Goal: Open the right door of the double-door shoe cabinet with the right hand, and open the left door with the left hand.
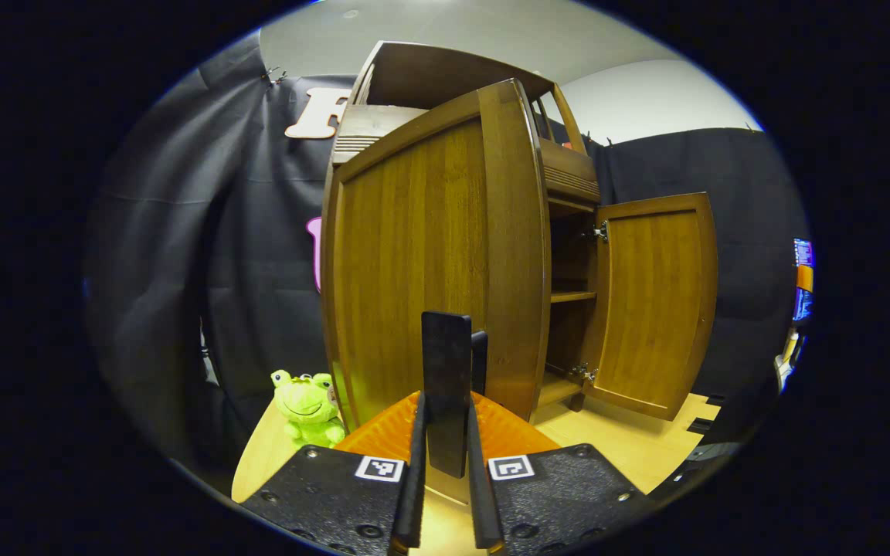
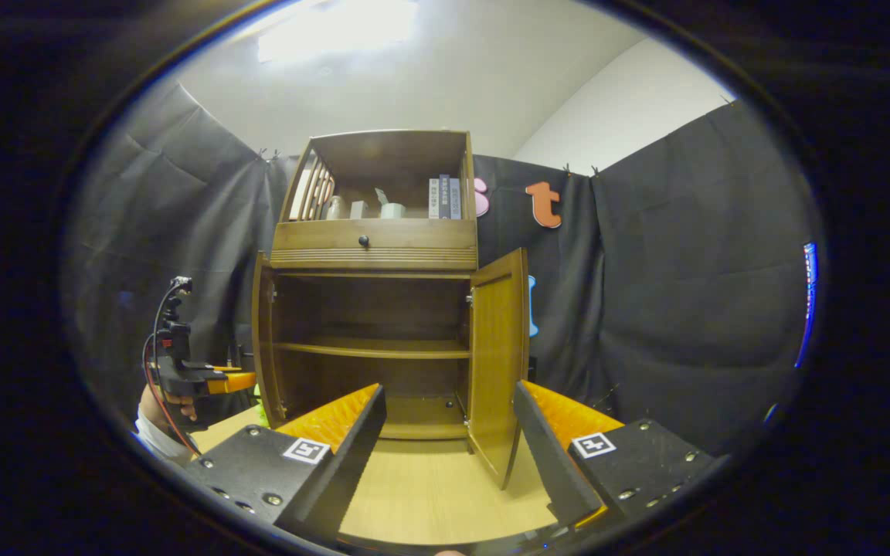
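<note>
No readable writing is being shown anywhere, just square marker tags on the tool bodies and some book spines up top too small to make out. In the left gripper view the left tool (image 1: 449,363) is being held nearly closed, fingers just a sliver apart, right up against the outer face of the left door (image 1: 429,270); whether anything is being pinched can't be told. That door is being swung wide, and the right door (image 1: 657,301) is being seen open too. In the right gripper view the right tool (image 2: 449,432) is being held wide open with nothing in it, in front of the shoe cabinet (image 2: 371,247) on the surface (image 2: 429,486), shelves bare. A green frog plush (image 1: 307,408) is being parked beside the cabinet.
</note>
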### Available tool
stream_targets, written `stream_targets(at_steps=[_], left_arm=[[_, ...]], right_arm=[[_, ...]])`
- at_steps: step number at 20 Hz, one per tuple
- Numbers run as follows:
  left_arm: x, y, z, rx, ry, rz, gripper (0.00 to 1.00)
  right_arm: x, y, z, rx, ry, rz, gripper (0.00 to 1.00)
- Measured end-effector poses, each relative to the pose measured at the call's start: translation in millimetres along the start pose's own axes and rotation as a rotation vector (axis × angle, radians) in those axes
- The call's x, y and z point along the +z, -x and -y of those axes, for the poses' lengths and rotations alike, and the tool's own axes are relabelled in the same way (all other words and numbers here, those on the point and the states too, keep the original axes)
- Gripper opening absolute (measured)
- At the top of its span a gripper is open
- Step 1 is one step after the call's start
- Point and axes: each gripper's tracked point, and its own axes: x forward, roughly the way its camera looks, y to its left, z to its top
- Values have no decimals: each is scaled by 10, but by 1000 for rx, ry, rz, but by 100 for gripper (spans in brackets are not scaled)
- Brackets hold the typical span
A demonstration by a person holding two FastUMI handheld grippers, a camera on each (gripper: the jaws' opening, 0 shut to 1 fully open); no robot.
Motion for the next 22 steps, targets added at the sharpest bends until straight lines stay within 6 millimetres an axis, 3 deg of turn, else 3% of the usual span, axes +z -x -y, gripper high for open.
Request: stream_targets(at_steps=[1, 4, 6, 7, 11, 13, 14, 15, 16, 17, 18, 22], left_arm=[[12, 32, -35, 3, -7, 2, 26], [19, 125, -156, 28, -28, 10, 25], [28, 194, -270, 54, -45, 15, 26], [41, 231, -355, 77, -55, 23, 25], [33, 366, -826, 195, -100, 28, 24], [46, 459, -1045, 240, -103, 28, 6], [51, 489, -1086, 241, -93, 28, 6], [72, 519, -1136, 241, -80, 31, 13], [90, 548, -1189, 243, -70, 32, 13], [115, 577, -1232, 245, -67, 34, 13], [146, 595, -1274, 249, -67, 43, 6], [203, 775, -1232, 233, -93, 65, 34]], right_arm=[[38, 16, -26, 1, 6, 7, 93], [95, 73, -79, 5, 11, 19, 98], [113, 91, -101, 6, 14, 26, 94], [117, 94, -116, 9, 15, 24, 98], [79, 62, -134, 14, 18, 13, 98], [52, 19, -149, 17, 13, 4, 98], [38, -20, -158, 17, 11, -1, 98], [22, -46, -163, 17, 10, -4, 94], [5, -67, -169, 17, 9, -7, 98], [-7, -82, -177, 18, 9, -11, 93], [-36, -87, -185, 18, 11, -16, 98], [-100, -137, -207, 18, 14, -27, 98]])
